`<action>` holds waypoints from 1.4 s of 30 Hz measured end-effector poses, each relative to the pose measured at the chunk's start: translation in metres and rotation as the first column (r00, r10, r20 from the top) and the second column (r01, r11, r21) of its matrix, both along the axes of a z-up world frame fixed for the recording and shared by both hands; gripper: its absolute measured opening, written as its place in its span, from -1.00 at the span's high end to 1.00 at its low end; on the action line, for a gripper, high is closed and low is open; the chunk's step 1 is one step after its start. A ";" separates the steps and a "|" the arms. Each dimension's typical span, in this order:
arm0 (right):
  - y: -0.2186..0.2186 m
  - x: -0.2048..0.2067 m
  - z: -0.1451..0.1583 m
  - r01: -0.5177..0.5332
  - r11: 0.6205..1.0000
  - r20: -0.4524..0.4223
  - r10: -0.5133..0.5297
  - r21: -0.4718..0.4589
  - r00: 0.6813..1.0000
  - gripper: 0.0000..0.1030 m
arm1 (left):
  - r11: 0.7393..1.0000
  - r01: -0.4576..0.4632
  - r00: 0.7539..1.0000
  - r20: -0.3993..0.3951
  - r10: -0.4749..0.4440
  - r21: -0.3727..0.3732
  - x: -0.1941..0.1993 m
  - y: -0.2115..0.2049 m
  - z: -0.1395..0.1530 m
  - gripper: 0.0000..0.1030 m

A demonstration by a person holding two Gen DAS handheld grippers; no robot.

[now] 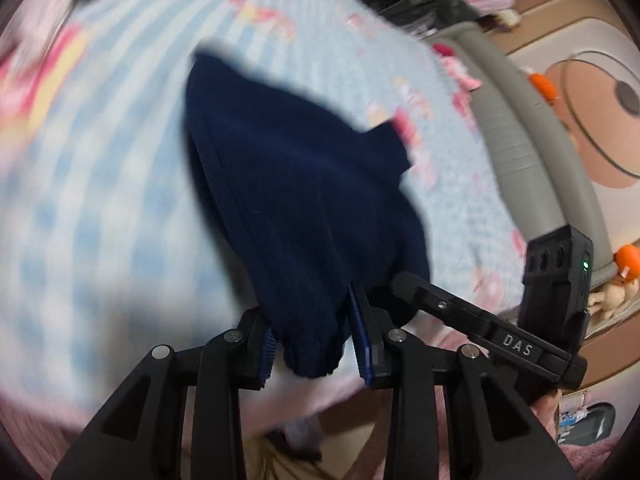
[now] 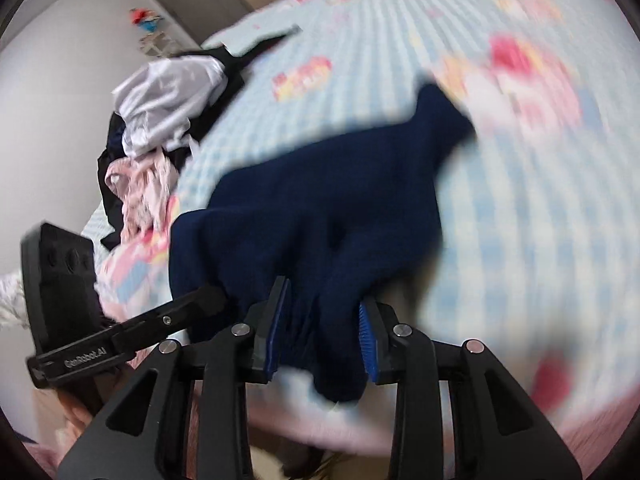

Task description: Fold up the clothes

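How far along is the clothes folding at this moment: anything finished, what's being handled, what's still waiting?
Done: no folded garment shows in either view. In hand: the navy garment is pinched by both the left gripper and the right gripper, hanging over the blue checked bedspread and not yet laid flat. Left: a heap of unfolded clothes, white, pink and dark pieces, sits at the bed's far side.

Garment [image 2: 320, 200] spread over the bed [image 2: 520, 220]; clothes pile [image 2: 160, 112] on the bed behind and left of the garment.
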State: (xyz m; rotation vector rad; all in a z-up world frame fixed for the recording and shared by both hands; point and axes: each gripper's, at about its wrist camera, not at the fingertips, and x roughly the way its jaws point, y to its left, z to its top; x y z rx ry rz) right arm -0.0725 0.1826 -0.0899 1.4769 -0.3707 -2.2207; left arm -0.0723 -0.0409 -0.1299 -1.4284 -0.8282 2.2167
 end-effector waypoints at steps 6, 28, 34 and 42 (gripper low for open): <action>0.021 0.034 -0.020 0.022 1.000 0.055 -0.022 0.010 0.998 0.32 | 0.990 -0.038 0.995 0.100 0.024 0.139 0.017 -0.024 -0.027 0.32; 0.026 -0.142 -0.016 0.120 0.990 -0.044 -0.117 0.070 0.992 0.70 | 0.998 0.000 1.000 0.017 0.001 -0.061 -0.132 -0.045 -0.008 0.85; 0.046 -0.142 0.017 0.178 0.984 -0.194 -0.176 -0.007 0.965 0.85 | 0.995 -0.018 0.997 -0.081 0.011 -0.095 -0.157 -0.042 0.015 0.84; 0.069 -0.166 -0.027 0.248 0.969 -0.103 -0.244 0.022 0.964 0.73 | 0.981 -0.050 0.998 -0.041 0.043 -0.187 -0.174 -0.048 0.000 0.08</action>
